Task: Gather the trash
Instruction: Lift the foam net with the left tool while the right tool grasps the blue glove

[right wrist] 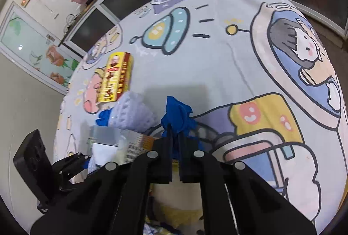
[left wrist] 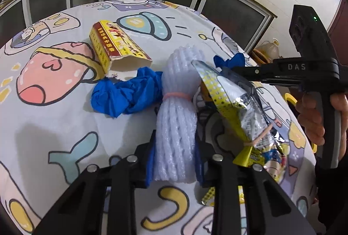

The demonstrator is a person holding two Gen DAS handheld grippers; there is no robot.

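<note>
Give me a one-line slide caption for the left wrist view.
Left tongs clamp a white foam net bundle over the cartoon tablecloth, while right tongs pinch blue plastic.

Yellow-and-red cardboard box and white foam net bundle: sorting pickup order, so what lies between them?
A crumpled blue plastic glove lies between the box and bundle, seen in the left wrist view.

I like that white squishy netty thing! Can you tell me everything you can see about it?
The white foam net looks like soft, ribbed foam mesh, the kind wrapped around fruit. A thin pink rubber band cinches it near the middle, so both ends flare out. Its near end sits between the jaws of the left gripper, which are closed on it. The far end leans over the cartoon tablecloth, touching the crumpled blue glove on one side and the yellow snack wrapper on the other.
</note>
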